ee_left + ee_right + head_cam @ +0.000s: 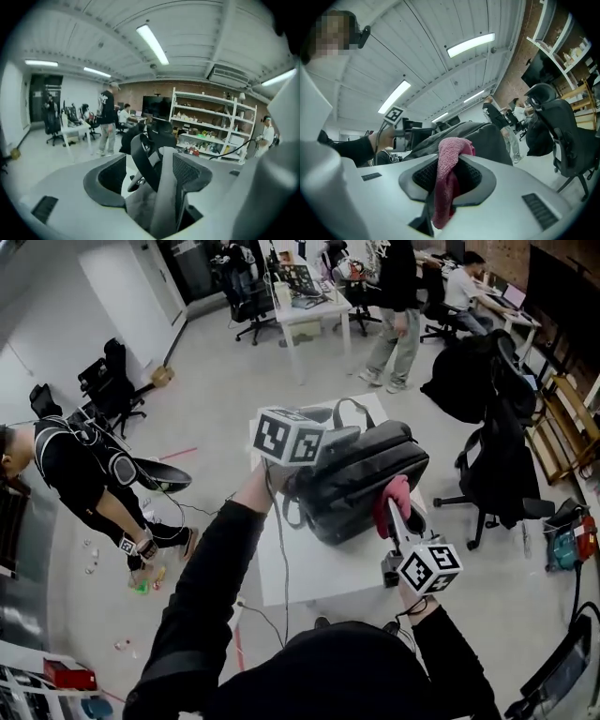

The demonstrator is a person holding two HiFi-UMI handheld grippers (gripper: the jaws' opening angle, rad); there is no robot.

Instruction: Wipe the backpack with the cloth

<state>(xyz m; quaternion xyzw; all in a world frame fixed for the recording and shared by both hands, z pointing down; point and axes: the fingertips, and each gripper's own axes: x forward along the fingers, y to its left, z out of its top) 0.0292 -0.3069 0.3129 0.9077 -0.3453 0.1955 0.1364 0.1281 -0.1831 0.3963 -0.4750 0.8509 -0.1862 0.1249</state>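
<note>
Head view, with both gripper views. The left gripper [336,441] points at the upper end of the dark grey backpack [361,479], which lies on a white table [309,568] directly ahead of both tools. Its jaws stand wide apart and grip nothing. A dark carry loop [140,159] and a grey webbing strap [166,197] of the backpack lie in the gap between them, the webbing close to the jaw on the view's right; whether it touches that pad cannot be told.

The right gripper [396,521] is closed on a folded pink cloth [452,150], its jaws only narrowly apart. The cloth bulges past the jaw tips and hangs down behind them. Just beyond these tips lies the backpack's near side, and the cloth appears to rest against it. From the right gripper, the left gripper sits further off and to the left, across the backpack.

Beyond the table, to the right of the right gripper, stands a black office chair [497,456] draped with dark garments.
</note>
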